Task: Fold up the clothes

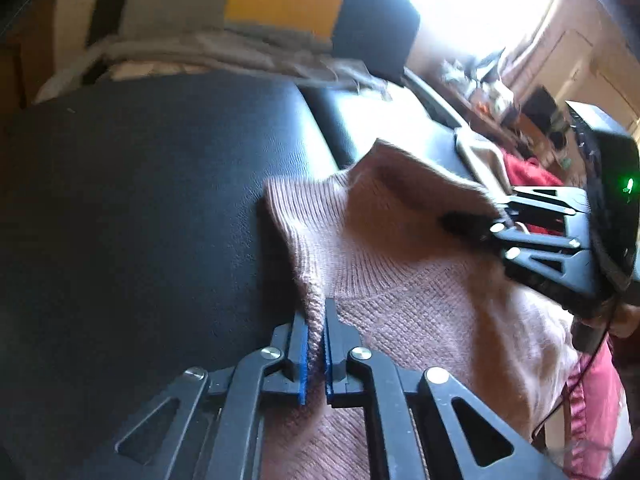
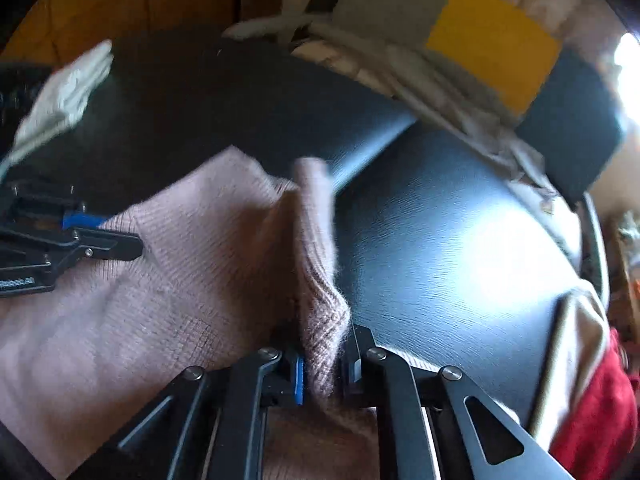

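Two grippers hold one pink knitted sweater over a black leather seat; the left gripper is clamped on a ribbed edge that rises straight up between its blue pads, and the right gripper is clamped on a thicker bunch of the same ribbed band; the rest of the sweater sags between and behind the two, partly resting on the seat.

Risks, as I judge them: the left bite is thin, so a sharp pull could slide the knit out; the right holds a wad, so layers may fold unevenly; if the two pull apart too hard the loose knit may stretch; the hanging body could drag on the leather and crease.

Count: two grippers; one sweater held; one red garment to the right of the right gripper, beside one beige cloth; one pale cloth far left; a heap of blankets ahead of both.
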The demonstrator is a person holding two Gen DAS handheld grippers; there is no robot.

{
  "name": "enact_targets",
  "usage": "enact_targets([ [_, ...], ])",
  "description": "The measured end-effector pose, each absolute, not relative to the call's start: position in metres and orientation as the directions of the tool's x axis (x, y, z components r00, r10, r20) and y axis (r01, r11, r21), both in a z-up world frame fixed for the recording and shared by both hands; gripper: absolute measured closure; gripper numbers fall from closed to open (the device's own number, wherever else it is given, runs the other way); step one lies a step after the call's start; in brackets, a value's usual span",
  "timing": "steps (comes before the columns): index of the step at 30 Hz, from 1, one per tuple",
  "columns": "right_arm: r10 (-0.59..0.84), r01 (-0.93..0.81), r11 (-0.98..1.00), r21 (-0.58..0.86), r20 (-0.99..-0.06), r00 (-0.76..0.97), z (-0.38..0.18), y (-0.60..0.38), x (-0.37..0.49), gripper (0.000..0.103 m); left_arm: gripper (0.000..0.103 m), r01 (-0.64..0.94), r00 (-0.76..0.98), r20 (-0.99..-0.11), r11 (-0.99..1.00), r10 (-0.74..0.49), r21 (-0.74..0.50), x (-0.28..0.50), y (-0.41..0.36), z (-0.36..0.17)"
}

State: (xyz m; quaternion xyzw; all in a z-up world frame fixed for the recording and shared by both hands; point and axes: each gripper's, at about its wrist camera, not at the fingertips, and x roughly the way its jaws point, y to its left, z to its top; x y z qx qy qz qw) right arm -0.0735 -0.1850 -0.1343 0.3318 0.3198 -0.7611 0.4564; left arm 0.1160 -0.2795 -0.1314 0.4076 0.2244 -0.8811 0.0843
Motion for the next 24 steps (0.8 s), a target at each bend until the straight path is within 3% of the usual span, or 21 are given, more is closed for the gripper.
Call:
enact_targets([
  [5, -0.596, 0.865, -0.459, -0.205, -0.651, -0.47, -0.064, -0.145, -0.033, 0.091, 0.099, 0.298, -0.828, -0.554, -0.906, -0.087, -0.302, 0.165, -0.253, -0.054],
  [13, -0.704, 0.787, -0.584, -0.196, -0.361, -0.612, 0.047, -0.082, 0.032, 0.091, 0.099, 0.261, -0.959, -0.18, -0.934, -0.221, -0.243, 0.238, -0.198, 0.078],
  [20, -0.734, 0.729, -0.66, -0.181, -0.053, -0.677, 0.146, -0.03, 0.102, 0.091, 0.099, 0.267, -0.928, 0.231, -0.955, -0.291, -0.132, 0.321, -0.14, 0.194],
  [24, -0.72, 0.696, -0.694, -0.185, 0.154, -0.677, 0.198, -0.01, 0.144, 0.091, 0.099, 0.291, -0.859, 0.418, -0.954, -0.294, -0.074, 0.363, -0.112, 0.253],
])
